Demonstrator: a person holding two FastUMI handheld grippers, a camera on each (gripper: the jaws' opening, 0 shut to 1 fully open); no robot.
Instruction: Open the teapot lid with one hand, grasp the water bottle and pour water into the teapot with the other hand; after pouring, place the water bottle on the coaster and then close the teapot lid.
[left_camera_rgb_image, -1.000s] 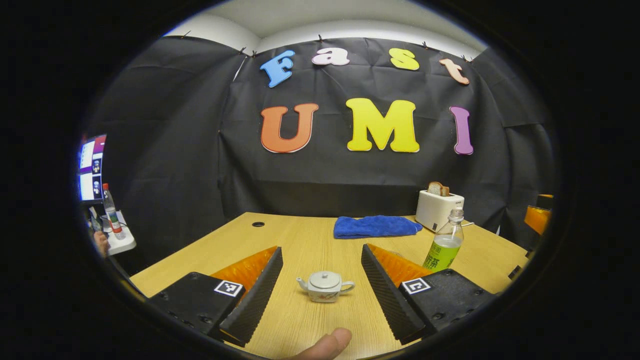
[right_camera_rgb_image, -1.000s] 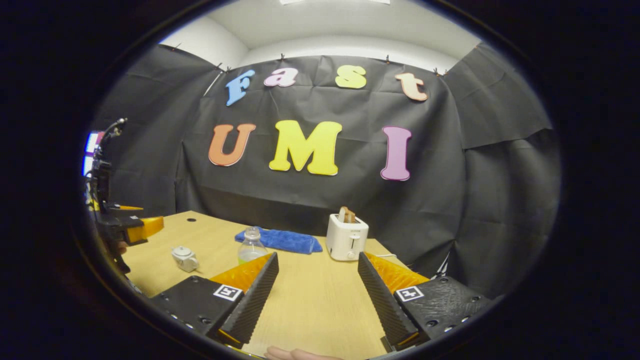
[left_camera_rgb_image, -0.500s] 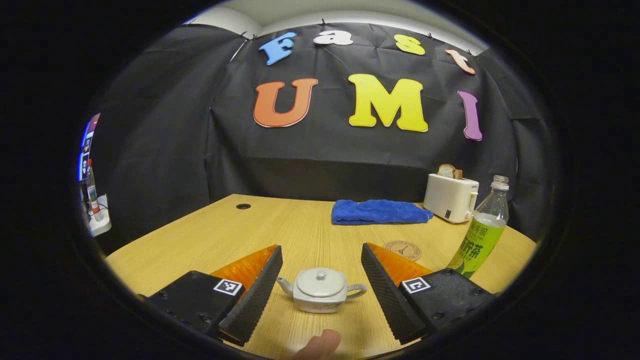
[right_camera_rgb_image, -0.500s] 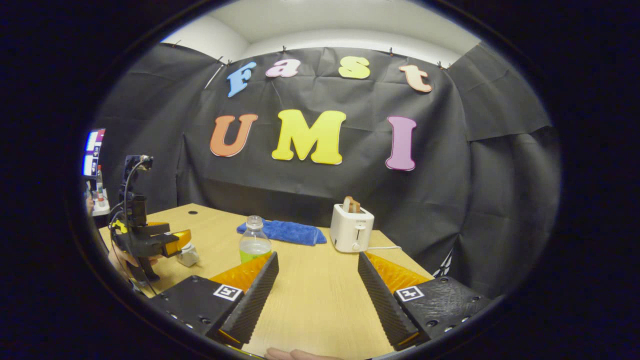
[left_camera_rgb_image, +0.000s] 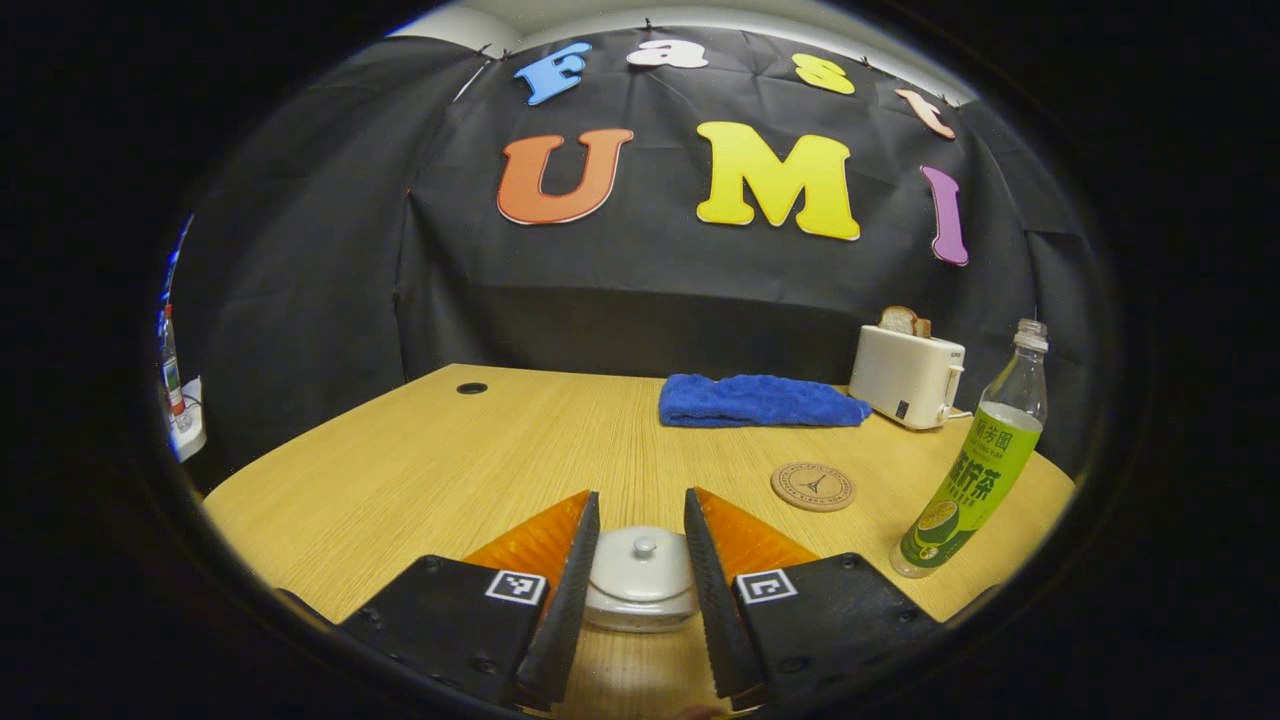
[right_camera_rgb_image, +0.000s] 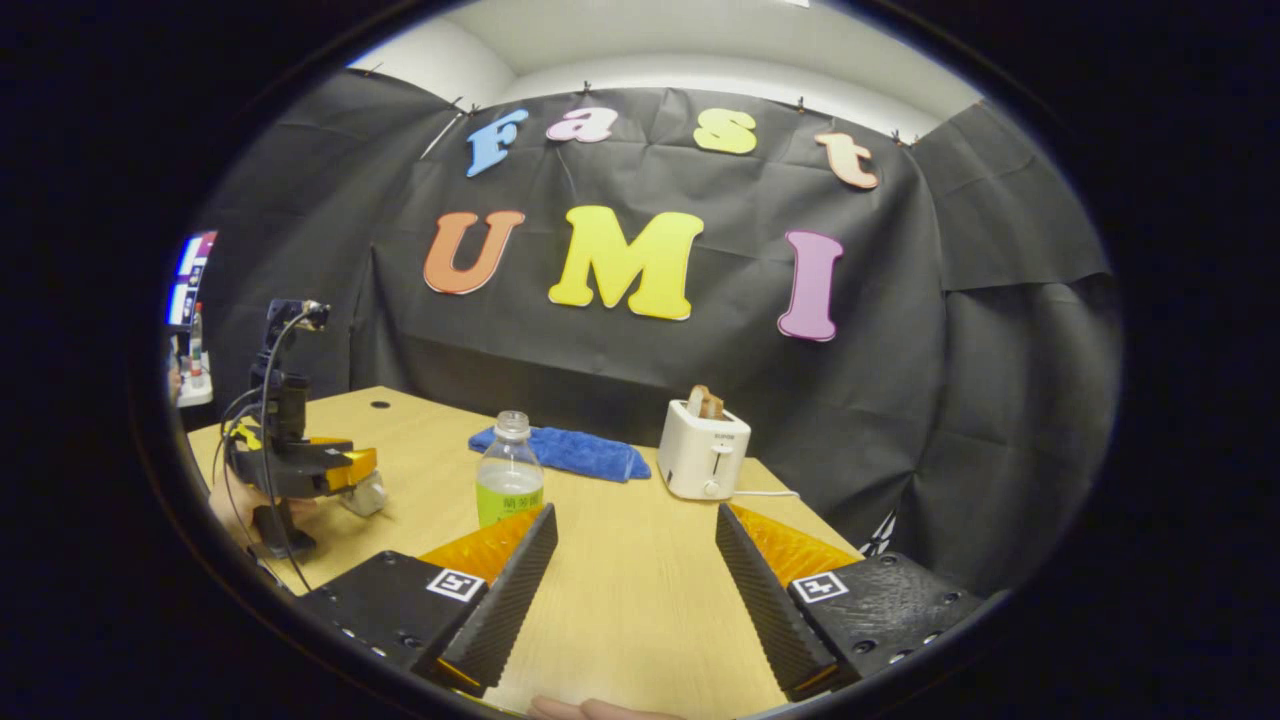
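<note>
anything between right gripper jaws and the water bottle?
Nothing: bare table between the right gripper and the water bottle, in the right gripper view.

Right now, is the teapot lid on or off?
On. The lid with its knob sits flat on the teapot between the left gripper fingers, not yet lifted.

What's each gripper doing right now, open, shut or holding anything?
Left gripper: fingers narrowed around the teapot lid; whether they press on it cannot be told.
Right gripper: open, holding nothing, water bottle untouched.
</note>
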